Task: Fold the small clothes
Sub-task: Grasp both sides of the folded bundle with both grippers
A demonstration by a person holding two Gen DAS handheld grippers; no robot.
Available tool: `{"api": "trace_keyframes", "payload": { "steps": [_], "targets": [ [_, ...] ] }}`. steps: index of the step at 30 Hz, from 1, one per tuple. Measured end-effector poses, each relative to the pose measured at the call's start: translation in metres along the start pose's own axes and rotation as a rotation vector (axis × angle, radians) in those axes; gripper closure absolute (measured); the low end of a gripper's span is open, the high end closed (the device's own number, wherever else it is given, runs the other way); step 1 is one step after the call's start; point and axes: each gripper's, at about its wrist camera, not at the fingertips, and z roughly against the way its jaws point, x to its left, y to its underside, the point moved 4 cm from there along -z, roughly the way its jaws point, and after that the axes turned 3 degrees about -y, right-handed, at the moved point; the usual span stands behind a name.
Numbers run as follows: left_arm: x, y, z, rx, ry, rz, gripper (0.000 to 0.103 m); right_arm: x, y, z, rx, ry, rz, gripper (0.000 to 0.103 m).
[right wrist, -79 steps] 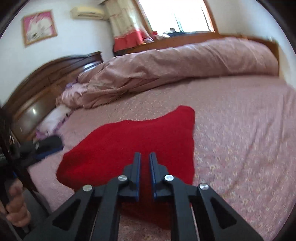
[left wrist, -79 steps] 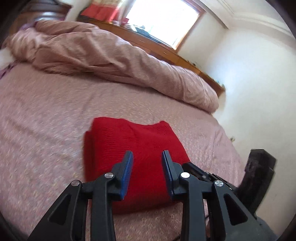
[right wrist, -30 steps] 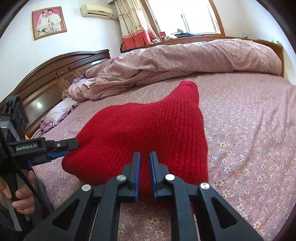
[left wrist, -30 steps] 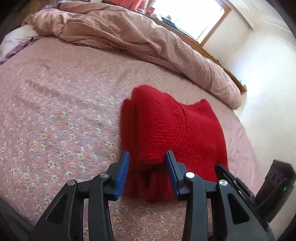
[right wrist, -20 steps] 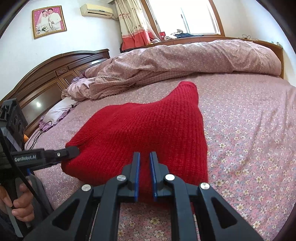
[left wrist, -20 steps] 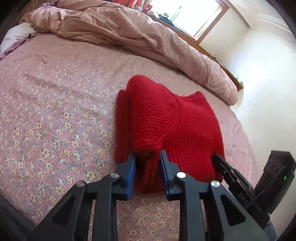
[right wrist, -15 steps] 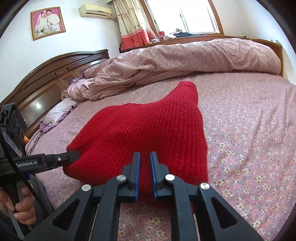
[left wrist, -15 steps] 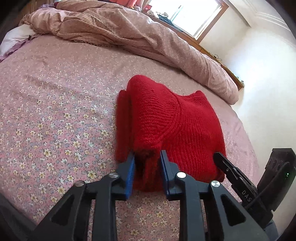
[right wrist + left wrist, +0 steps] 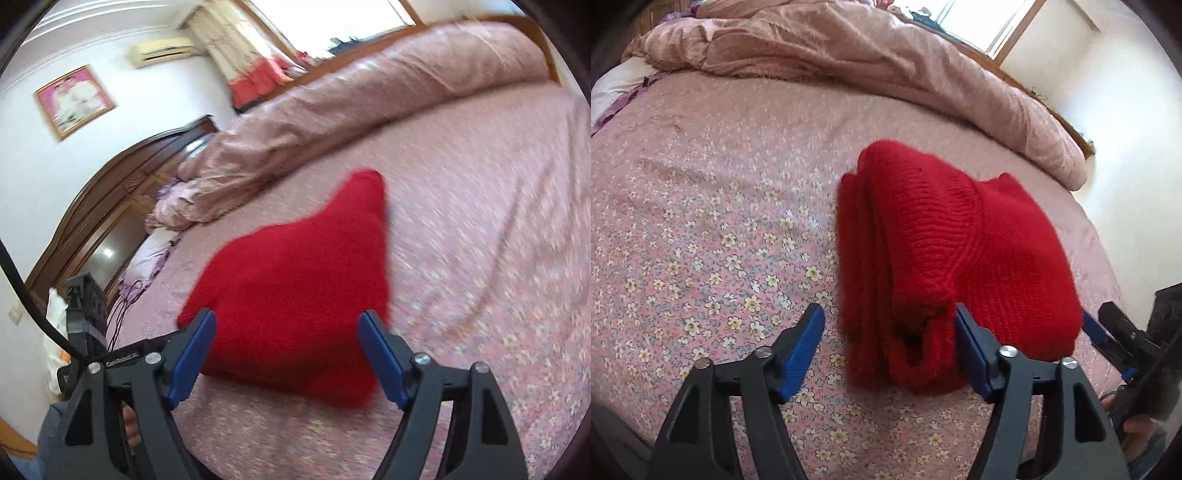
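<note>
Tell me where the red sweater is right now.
The folded red knit sweater lies on the floral bedsheet, just ahead of both open grippers, left gripper and right gripper, with the rumpled pink duvet behind it.

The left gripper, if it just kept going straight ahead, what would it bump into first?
Most likely the folded red knitted garment: its near edge lies between the open fingers of the left gripper, on the pink floral bedsheet. Depth is hard to judge.

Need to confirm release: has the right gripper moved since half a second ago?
Yes. The right gripper has opened and pulled back from the red sweater, tilting: the headboard now sits lower-left and slanted in its view.
</note>
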Motion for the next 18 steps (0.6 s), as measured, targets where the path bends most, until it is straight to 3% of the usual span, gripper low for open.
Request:
{"api": "trace_keyframes", "payload": {
  "steps": [4, 8, 18],
  "targets": [
    [0.012, -0.002, -0.010, 0.042, 0.044, 0.046, 0.022, -0.043, 0.006, -0.005, 0.049, 0.017, -0.165, 0.019],
    [0.026, -0.004, -0.023, 0.110, 0.139, 0.150, 0.018, -0.067, 0.013, -0.016, 0.084, -0.101, -0.289, 0.012],
    [0.023, -0.030, -0.052, 0.185, 0.316, 0.194, 0.018, -0.065, -0.004, -0.057, 0.180, -0.238, -0.348, 0.013]
  ]
}}
